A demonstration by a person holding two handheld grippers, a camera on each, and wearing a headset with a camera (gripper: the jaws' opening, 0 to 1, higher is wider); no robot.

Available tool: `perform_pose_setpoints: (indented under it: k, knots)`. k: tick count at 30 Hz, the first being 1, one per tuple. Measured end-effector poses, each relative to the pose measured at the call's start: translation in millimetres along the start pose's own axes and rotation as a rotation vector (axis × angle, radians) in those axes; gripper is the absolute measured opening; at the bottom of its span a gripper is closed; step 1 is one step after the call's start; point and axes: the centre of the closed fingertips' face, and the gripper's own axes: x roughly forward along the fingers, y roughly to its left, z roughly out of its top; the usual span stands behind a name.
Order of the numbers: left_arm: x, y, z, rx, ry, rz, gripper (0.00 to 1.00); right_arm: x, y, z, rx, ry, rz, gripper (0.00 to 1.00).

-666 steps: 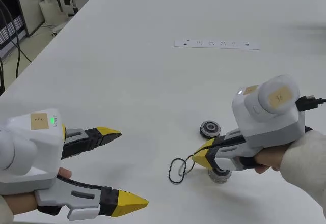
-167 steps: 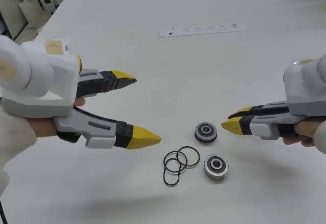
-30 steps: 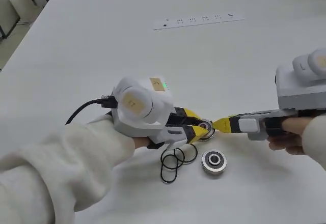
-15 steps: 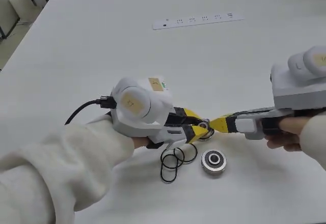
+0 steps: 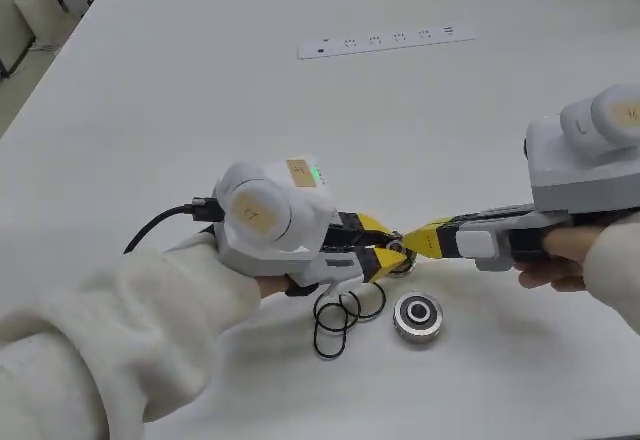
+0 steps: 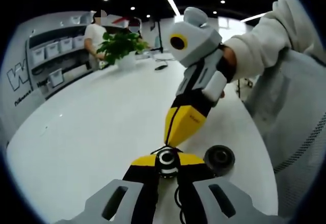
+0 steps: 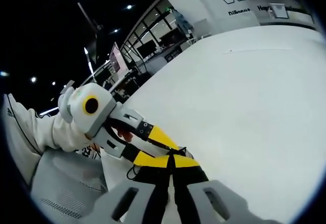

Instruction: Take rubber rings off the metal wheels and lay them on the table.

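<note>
This was an open-plan office or lab. A long white table (image 5: 200, 90) carried a power strip (image 5: 386, 40) near its far edge. A potted plant (image 6: 119, 48) stood at its end, and shelves of bins (image 6: 51, 56) lined the wall beside it.

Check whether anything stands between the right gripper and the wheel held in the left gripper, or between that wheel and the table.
Nothing visible does. The left gripper clamps the wheel close to the table, and the right gripper has its closed tips at the wheel's rim. The loose rings and second wheel lie beside, nearer the person.
</note>
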Motion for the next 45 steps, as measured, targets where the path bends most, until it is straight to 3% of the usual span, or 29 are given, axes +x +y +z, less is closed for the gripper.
perform_pose_setpoints:
  k: [5, 7, 10, 13, 17, 22, 30, 34, 45]
  knots:
    - [-0.2, -0.1, 0.2, 0.006, 0.004, 0.006, 0.14, 0.2, 4.7, 1.2, -0.010, -0.003, 0.019, 0.00]
    - [-1.2, -0.8, 0.1, 0.049, 0.017, 0.017, 0.14, -0.2, 2.7, 0.7, -0.007, 0.000, 0.012, 0.00]
    - [-1.7, -0.7, 0.5, 0.065, 0.027, 0.014, 0.14, 0.6, 0.7, -0.9, -0.016, 0.006, 0.004, 0.00]
    - [-4.4, -1.3, 5.6, 0.063, 0.024, 0.005, 0.14, -0.1, -2.9, -2.2, 0.001, 0.009, -0.002, 0.00]
    - [-8.8, -2.2, 16.4, 0.066, 0.003, -0.004, 0.25, -1.1, -2.6, -1.7, 0.016, 0.004, 0.001, 0.00]
    - [-17.5, -3.2, 24.0, 0.068, 0.001, -0.024, 0.30, -1.9, 0.5, 1.3, 0.009, -0.004, 0.008, 0.00]
    - [-43.3, -7.2, 28.2, 0.086, 0.009, -0.030, 0.40, -5.2, 4.9, 10.4, 0.019, -0.038, 0.022, 0.00]
    - [-58.8, -9.1, 35.8, 0.063, -0.005, -0.032, 0.54, -6.7, 5.0, 12.6, 0.016, -0.045, 0.022, 0.00]
    - [-103.3, -18.4, 69.7, 0.048, -0.076, -0.016, 0.72, -18.5, 6.4, 34.8, 0.040, -0.123, 0.030, 0.00]
